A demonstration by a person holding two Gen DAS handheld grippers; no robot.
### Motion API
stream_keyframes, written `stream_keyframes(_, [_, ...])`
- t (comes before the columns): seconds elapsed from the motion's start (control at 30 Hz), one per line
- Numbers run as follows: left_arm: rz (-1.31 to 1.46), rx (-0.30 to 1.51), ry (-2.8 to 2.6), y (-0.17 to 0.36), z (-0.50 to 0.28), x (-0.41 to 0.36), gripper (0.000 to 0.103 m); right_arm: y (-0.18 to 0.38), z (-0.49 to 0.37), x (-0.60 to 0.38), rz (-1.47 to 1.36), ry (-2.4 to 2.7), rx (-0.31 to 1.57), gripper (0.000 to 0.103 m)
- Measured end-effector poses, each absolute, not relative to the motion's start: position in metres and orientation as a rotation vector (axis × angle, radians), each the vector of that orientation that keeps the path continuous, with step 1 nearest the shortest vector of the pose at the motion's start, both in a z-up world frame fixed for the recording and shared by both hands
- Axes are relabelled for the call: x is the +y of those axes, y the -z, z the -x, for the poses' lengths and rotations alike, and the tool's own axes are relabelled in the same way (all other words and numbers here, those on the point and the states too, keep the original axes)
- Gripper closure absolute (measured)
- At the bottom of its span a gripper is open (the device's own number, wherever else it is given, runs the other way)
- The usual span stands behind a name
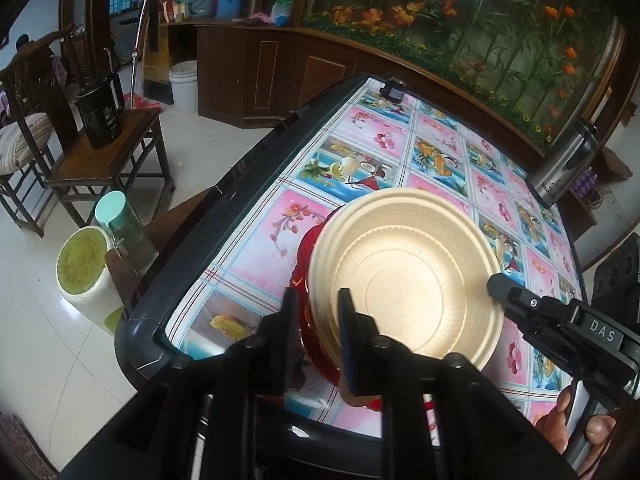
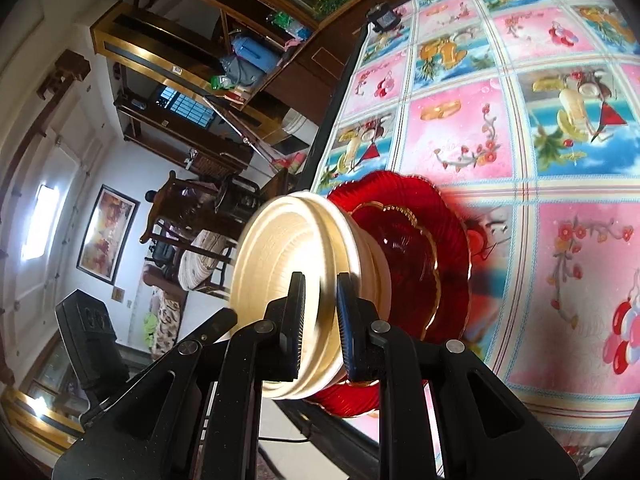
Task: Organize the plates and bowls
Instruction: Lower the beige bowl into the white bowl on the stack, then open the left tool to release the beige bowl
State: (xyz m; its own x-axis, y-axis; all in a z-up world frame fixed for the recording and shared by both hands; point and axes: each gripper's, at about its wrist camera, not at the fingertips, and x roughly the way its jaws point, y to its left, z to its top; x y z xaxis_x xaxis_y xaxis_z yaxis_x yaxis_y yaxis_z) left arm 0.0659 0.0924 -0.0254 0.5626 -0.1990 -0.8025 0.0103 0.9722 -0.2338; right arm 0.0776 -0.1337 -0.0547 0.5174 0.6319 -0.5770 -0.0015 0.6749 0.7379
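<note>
A cream bowl (image 1: pixel 404 284) sits on a stack of red glass plates (image 1: pixel 310 268) on the table with the patterned cloth (image 1: pixel 260 236). My left gripper (image 1: pixel 318 312) has its fingers on either side of the bowl's near rim, closed on it. My right gripper (image 1: pixel 496 282) comes in from the right and touches the bowl's far rim. In the right wrist view the right gripper (image 2: pixel 318 304) is shut on the cream bowl's rim (image 2: pixel 316 280), with the red plates (image 2: pixel 424 264) beneath it.
A steel kettle (image 1: pixel 564 164) stands at the table's far right edge and a small black device (image 1: pixel 394 90) at the far corner. Left of the table are a stool with a black jug (image 1: pixel 100 114), a green-lidded bottle (image 1: pixel 120 220) and a white bucket (image 1: pixel 86 268).
</note>
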Motion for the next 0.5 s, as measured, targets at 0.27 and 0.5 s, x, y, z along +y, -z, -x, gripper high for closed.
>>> stream_keyframes(0.27, [0.229, 0.957, 0.095, 0.023, -0.063, 0.101, 0.050, 0.053, -0.077, -0.152, -0.818, -0.450, 0.934, 0.075])
stream_keyframes(0.5, [0.191, 0.879, 0.093, 0.012, -0.058, 0.084, 0.038, 0.054, -0.075, -0.185, -0.843, -0.397, 0.858, 0.069])
